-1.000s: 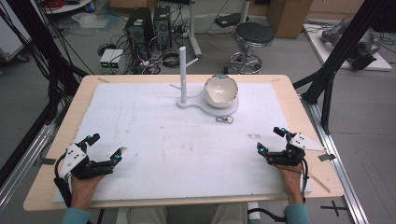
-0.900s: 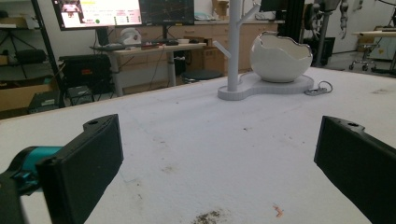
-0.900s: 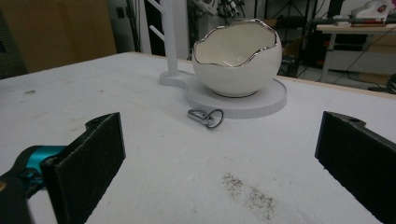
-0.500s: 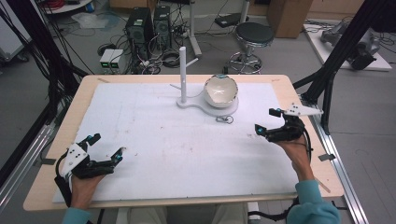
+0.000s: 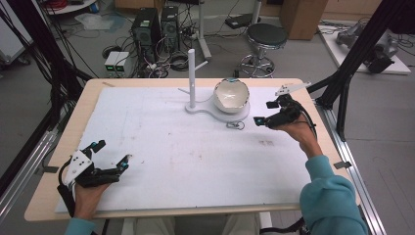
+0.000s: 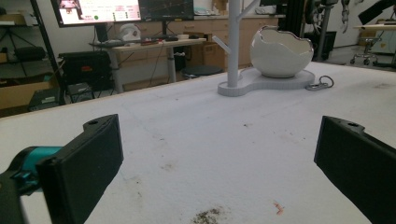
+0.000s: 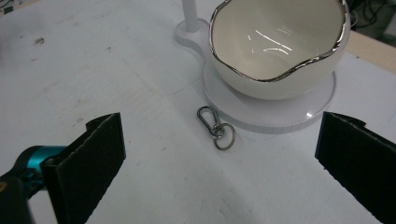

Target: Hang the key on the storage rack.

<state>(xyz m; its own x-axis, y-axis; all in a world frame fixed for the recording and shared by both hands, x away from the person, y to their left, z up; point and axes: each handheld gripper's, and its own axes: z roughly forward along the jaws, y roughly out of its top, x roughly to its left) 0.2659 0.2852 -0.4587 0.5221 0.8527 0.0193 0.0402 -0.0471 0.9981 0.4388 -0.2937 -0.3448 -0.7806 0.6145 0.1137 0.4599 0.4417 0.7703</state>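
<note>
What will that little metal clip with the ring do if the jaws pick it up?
The keyring clip is two linked metal pieces, so it would probably dangle and swing. It looks thin and lies flat on the mat, so it may slide before wide pads catch it. Probably light.

Bright, even light from overhead, hardly a shadow on the white mat (image 5: pixel 195 147). Glare streaks inside the bowl (image 7: pixel 275 46) toward twelve o'clock. High view soft and grainy; black jaws at six o'clock blur in both gripper views.
</note>
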